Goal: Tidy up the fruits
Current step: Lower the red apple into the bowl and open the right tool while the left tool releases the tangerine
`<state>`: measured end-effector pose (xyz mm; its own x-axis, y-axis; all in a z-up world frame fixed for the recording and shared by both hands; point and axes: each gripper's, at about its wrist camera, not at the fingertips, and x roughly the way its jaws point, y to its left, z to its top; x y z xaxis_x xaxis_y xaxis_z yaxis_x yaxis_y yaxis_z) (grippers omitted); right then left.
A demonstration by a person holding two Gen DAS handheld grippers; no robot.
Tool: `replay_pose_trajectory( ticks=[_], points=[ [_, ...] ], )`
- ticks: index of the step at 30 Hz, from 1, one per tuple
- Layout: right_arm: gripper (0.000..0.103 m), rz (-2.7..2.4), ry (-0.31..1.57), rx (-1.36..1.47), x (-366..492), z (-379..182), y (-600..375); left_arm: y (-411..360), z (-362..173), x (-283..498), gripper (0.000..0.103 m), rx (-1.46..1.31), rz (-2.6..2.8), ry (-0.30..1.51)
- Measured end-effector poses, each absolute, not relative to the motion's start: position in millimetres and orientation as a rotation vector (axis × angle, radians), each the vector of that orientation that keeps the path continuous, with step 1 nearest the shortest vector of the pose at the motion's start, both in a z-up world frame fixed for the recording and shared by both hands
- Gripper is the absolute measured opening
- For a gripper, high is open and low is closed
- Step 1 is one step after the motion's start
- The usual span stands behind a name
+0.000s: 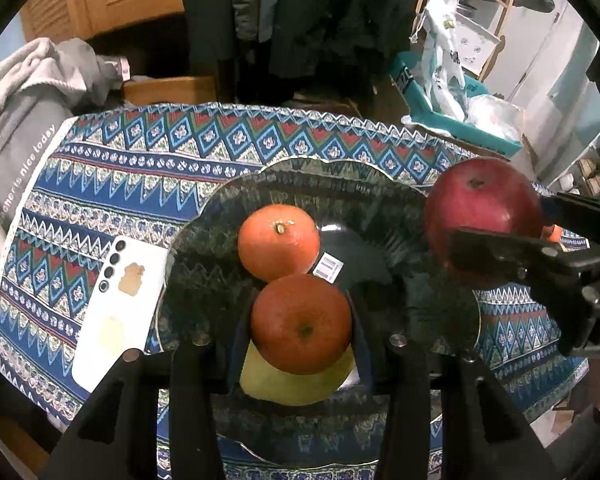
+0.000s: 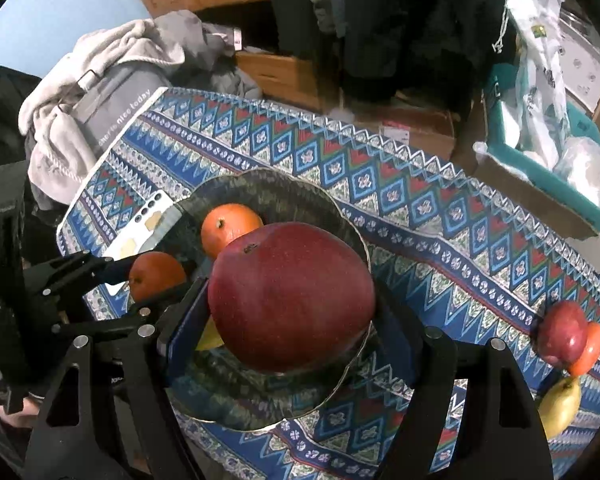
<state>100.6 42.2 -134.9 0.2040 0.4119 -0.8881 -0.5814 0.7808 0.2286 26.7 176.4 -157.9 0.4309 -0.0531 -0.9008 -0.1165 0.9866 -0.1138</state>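
A dark glass plate (image 1: 380, 200) (image 2: 284, 192) sits on the patterned cloth. An orange (image 1: 278, 242) (image 2: 228, 226) lies in it, and a yellow pear (image 1: 292, 384) (image 2: 210, 338) lies at its near side. My left gripper (image 1: 300, 328) (image 2: 156, 280) is shut on a second orange (image 1: 302, 322) (image 2: 156, 276) just above the pear. My right gripper (image 2: 292, 304) (image 1: 496, 236) is shut on a large red apple (image 2: 292, 296) (image 1: 482, 208) and holds it above the plate's right rim.
A white phone (image 1: 116, 304) (image 2: 148, 224) lies against the plate's left edge. A red apple (image 2: 562, 338), an orange fruit (image 2: 590, 348) and a yellow pear (image 2: 560, 406) lie on the cloth (image 2: 440, 220) at the right. Clothes, boxes and bags crowd behind the table.
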Motion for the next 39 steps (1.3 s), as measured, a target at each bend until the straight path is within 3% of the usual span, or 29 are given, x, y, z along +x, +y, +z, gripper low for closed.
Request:
replay_pose_trajectory(
  ticks=[3,7,13,29,39],
  points=[
    [0.078,0.696,1.187,-0.172,100.9,-138.8,42.7,175.6,-160.3,27.5,0.048,-0.164,0.047,1.136],
    [0.078,0.695,1.199,-0.171,101.1,-142.2,44.3,173.8,-158.9,26.0,0.061,-0.138,0.053,1.13],
    [0.078,0.691,1.235,-0.184,102.8,-153.9,46.3,176.7,-152.9,18.5,0.065,-0.125,0.059,1.132],
    [0.079,0.679,1.333,-0.244,101.1,-187.1,55.7,180.4,-148.5,10.1,0.065,-0.119,0.084,1.14],
    [0.076,0.682,1.238,-0.177,101.6,-146.8,46.5,177.8,-138.3,5.5,0.066,-0.112,0.086,1.121]
  ],
)
